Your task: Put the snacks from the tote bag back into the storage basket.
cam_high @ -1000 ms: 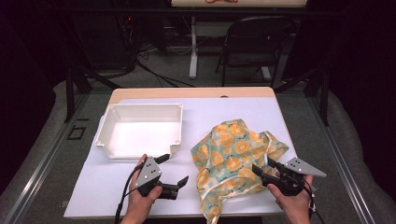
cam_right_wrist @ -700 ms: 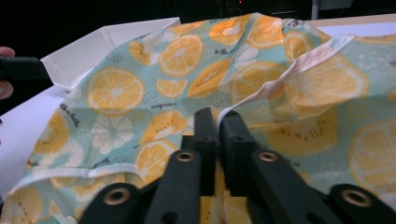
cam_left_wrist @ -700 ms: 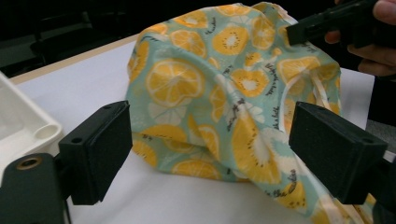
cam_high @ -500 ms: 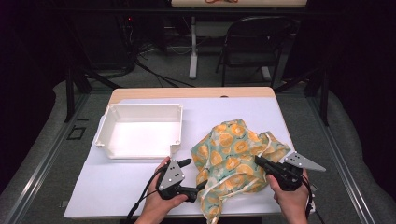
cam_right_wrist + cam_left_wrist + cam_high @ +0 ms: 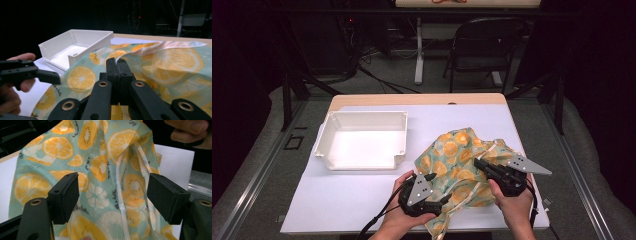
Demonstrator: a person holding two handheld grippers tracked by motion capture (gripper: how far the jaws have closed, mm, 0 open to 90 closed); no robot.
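Note:
A teal cloth printed with orange slices lies crumpled on the right half of the white table. My left gripper reaches into the cloth's near left edge. In the left gripper view its jaws stand apart with the cloth and its white hem between them; they have just been closing, and the pads do not press on the fabric. My right gripper is at the cloth's right side. In the right gripper view it is shut on the cloth at the white hem.
An empty white tray stands on the table's left half, also seen as the tray in the right gripper view. Bare tabletop lies in front of it. A folding chair stands beyond the far edge.
The left hand has slid right from the bare table onto the cloth's edge. The right gripper has shut on the cloth's hem and lifted it slightly.

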